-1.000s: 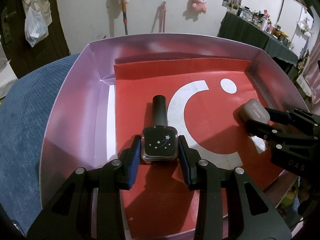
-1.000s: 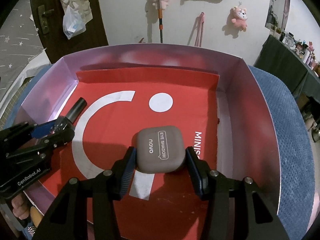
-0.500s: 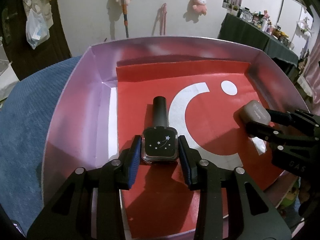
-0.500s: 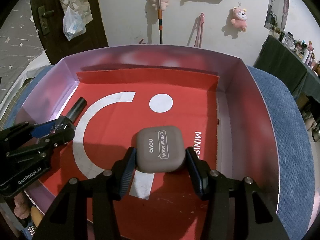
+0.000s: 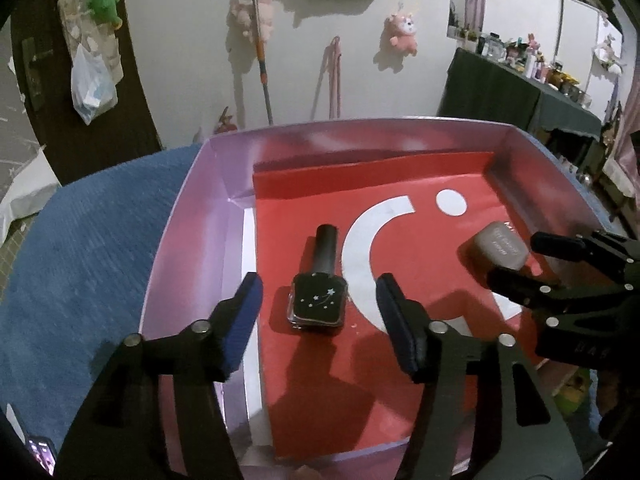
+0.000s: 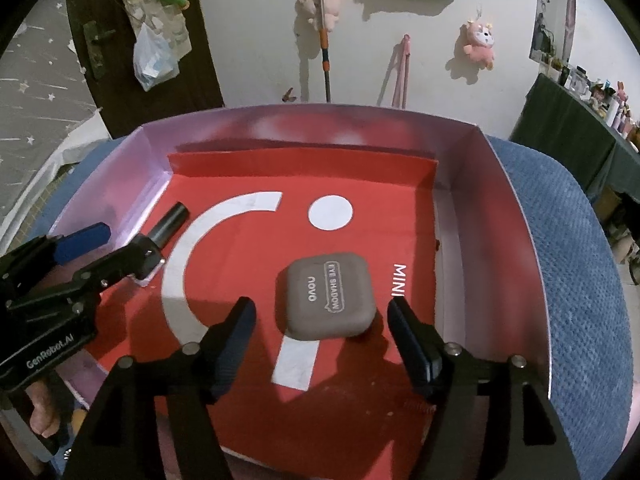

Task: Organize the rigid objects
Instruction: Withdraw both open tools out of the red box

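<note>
Left gripper [image 5: 318,300] wide (bottle [image 5: 320,280] free)

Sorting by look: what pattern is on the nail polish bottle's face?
Small white stars on black, on the nail polish bottle; the left wrist view shows it best.

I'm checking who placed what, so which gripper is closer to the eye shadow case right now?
Right. The right gripper is open with the eye shadow case lying between its fingers. The left gripper is open around the nail polish bottle, further left in the box.
</note>
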Demonstrator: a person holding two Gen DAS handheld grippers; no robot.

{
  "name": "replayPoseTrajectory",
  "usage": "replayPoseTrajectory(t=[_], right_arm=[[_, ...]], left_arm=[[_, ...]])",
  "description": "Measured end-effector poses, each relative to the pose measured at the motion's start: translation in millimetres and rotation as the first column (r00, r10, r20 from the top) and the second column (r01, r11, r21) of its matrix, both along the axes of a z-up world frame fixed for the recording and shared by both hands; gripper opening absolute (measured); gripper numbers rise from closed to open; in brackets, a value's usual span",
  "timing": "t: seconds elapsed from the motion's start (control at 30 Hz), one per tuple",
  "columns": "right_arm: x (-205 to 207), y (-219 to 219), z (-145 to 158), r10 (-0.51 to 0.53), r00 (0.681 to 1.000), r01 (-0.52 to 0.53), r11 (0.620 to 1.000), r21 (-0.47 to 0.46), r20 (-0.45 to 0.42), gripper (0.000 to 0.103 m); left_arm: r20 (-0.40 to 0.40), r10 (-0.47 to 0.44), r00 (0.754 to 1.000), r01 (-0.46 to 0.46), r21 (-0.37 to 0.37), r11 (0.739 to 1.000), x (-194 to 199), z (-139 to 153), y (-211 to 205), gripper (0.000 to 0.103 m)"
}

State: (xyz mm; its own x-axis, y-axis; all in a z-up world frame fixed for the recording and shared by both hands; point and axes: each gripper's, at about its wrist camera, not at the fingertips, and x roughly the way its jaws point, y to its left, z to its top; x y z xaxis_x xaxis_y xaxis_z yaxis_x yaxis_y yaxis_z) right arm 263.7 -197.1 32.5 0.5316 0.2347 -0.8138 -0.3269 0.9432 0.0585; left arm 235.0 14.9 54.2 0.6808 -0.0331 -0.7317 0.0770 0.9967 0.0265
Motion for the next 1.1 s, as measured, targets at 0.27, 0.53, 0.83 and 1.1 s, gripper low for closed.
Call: replayPoseTrajectory(t=[0.27, 0.53, 0.83, 1.1], right_arm=[[-17, -2, 20, 0.018, 0.999, -0.021, 0.999, 0.042, 0.050, 0.079], [-35, -7, 37, 0.032, 0.995, -0.042, 0.994, 0.098, 0.098, 0.091], [-61, -11, 56, 0.052, 0.983, -0.078, 0.987, 0.144, 0.177, 0.103], [-92, -12, 70, 0.064, 0.965, -0.106, 0.982, 0.156, 0.254, 0.103]], left_arm=[[0.036, 0.016, 0.999, -0.015, -0.016, 1.000, -10, 11, 5, 0.077], [0.093, 0.039, 0.995, -0.036, -0.033, 0.999, -28, 21, 12, 0.096], [0.115, 0.040, 0.993, -0.033, -0.058, 0.998, -44, 26, 15, 0.103], [0.126, 0.042, 0.991, -0.032, -0.076, 0.997, -63, 30, 16, 0.103]])
